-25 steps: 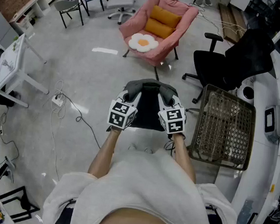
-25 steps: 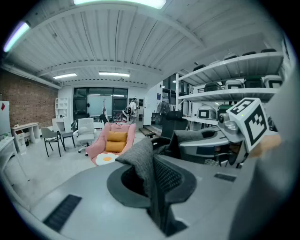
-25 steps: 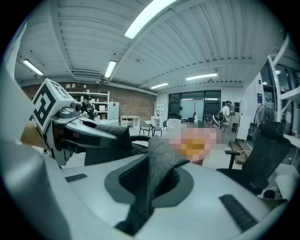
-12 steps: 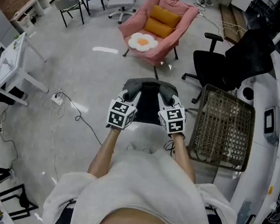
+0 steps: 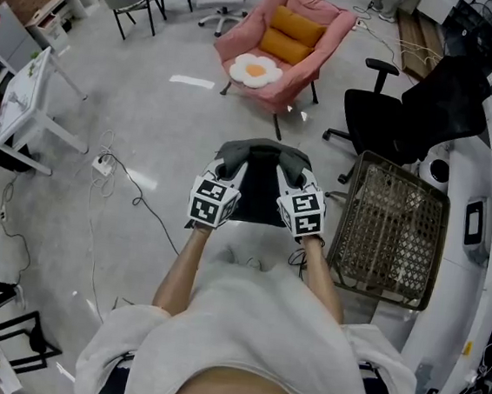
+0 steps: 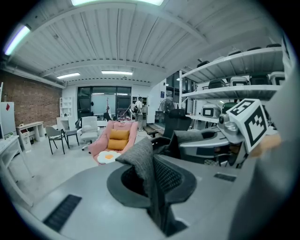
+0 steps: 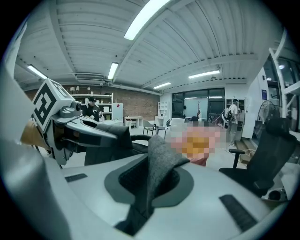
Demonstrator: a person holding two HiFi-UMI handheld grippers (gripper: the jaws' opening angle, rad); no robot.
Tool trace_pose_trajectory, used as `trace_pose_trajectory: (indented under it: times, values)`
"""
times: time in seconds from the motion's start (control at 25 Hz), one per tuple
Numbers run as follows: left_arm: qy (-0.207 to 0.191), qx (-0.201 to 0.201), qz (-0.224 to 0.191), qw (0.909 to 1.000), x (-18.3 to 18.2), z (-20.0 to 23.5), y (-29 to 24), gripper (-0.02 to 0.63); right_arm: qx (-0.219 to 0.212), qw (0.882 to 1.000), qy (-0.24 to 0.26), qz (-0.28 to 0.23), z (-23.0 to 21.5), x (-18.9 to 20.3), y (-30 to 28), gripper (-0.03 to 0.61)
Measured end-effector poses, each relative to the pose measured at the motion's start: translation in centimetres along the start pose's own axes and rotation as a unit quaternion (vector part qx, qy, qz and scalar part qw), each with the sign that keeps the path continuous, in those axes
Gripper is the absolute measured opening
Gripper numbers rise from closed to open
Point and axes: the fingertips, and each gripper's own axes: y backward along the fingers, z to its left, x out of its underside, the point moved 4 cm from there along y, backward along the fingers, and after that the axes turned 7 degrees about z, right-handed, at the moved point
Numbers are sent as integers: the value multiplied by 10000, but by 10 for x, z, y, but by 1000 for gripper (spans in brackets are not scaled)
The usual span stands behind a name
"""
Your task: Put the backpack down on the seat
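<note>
Head view shows a grey and black backpack (image 5: 262, 157). The left gripper (image 5: 233, 175) and right gripper (image 5: 284, 180) each pinch tight on one grey strap (image 6: 140, 161) of it.

Grey weave and black mesh on backpack (image 5: 263, 160). Pale grey on left gripper (image 6: 152, 183) and right gripper (image 7: 146, 185), with black-and-white square patterns. Pink on armchair (image 5: 322, 35), orange on cushions (image 5: 289, 34), white petals round yellow centre on pillow (image 5: 255, 70). Black on chair (image 5: 413, 104), brown lattice on basket (image 5: 391, 233).

White shirt (image 5: 270, 343), marker-cubed grey left gripper (image 5: 241, 167), right gripper (image 5: 283, 171)
</note>
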Motion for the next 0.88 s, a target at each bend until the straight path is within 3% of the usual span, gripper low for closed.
trace_pose_trajectory:
  times: [0.48, 0.88]
  values:
    - [152, -69, 64, 9998, -7, 29, -42, 34, -115, 9998, 96, 106, -29, -9, -46, 26]
    - [211, 11, -5, 9998, -41, 101, -110, 34, -40, 9998, 80, 186, -72, -45, -129, 26]
